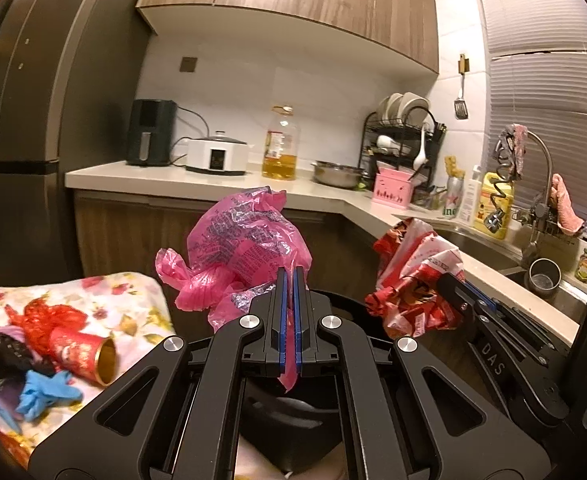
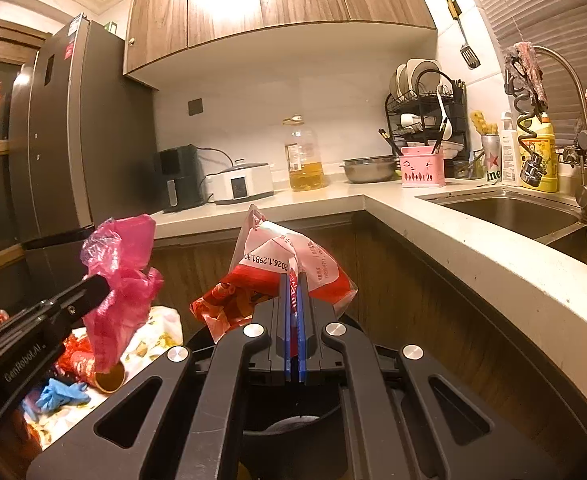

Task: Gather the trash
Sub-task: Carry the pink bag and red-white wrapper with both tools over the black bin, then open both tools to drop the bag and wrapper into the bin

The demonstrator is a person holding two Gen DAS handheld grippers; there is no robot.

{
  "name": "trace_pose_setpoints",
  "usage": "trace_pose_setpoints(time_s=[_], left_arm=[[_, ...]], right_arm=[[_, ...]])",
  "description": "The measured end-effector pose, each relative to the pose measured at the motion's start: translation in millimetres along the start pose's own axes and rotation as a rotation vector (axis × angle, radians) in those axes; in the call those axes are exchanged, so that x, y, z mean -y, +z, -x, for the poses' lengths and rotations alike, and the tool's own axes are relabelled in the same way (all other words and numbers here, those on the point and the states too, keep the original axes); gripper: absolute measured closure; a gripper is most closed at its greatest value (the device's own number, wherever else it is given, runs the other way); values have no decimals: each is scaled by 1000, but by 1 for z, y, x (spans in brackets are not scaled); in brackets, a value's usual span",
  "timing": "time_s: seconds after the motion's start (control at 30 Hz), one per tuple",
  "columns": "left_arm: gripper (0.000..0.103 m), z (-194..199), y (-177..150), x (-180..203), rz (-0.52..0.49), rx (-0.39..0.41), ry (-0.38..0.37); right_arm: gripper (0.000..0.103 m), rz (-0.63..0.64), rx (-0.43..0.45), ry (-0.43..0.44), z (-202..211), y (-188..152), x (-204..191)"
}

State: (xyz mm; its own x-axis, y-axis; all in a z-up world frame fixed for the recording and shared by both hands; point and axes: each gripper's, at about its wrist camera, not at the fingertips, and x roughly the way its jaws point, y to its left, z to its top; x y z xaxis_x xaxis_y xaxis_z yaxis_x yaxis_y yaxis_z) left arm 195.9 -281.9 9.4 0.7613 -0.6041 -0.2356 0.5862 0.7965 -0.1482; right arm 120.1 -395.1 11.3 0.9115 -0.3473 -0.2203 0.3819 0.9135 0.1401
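My left gripper [image 1: 290, 276] is shut on a crumpled pink plastic bag [image 1: 237, 248], held up in the air; a strip of it hangs down between the blue pads. The same pink bag [image 2: 119, 276] shows at the left of the right wrist view, in the left gripper [image 2: 97, 288]. My right gripper [image 2: 295, 280] is shut on a red and white plastic wrapper [image 2: 289, 264]. That wrapper [image 1: 413, 276] and the right gripper [image 1: 451, 280] appear at the right of the left wrist view. A dark round bin [image 2: 293, 428] lies below both grippers.
A floral cloth [image 1: 105, 304] at the lower left carries a red paper tube [image 1: 89, 354], blue gloves [image 1: 47, 394] and other scraps. A white L-shaped counter [image 2: 473, 248] with a sink [image 2: 513, 212], oil bottle [image 2: 305, 156], dish rack and appliances runs behind. A dark fridge [image 2: 57, 132] stands left.
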Motion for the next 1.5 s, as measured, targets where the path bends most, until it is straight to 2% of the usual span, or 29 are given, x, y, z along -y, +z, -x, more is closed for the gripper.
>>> trace_pose_setpoints(time_s=[0.27, 0.77, 0.9, 1.07, 1.27, 1.43, 1.5], left_arm=[[101, -24, -2, 5, 2, -12, -38], [101, -49, -7, 3, 15, -34, -90], [101, -54, -9, 1, 23, -50, -95], [98, -61, -12, -1, 21, -67, -103], [87, -63, -17, -2, 9, -83, -90], [52, -52, -21, -10, 36, -67, -38], [43, -46, -22, -13, 41, -59, -11]], right_arm=[[100, -1, -1, -8, -14, 2, 6], [99, 25, 10, 33, -29, 2, 4], [82, 24, 12, 41, -33, 1, 5], [78, 19, 5, 33, -37, 0, 8], [65, 7, -4, 9, -34, -4, 13], [53, 6, -2, 2, -29, -6, 13], [48, 7, 1, 1, -25, -6, 12]])
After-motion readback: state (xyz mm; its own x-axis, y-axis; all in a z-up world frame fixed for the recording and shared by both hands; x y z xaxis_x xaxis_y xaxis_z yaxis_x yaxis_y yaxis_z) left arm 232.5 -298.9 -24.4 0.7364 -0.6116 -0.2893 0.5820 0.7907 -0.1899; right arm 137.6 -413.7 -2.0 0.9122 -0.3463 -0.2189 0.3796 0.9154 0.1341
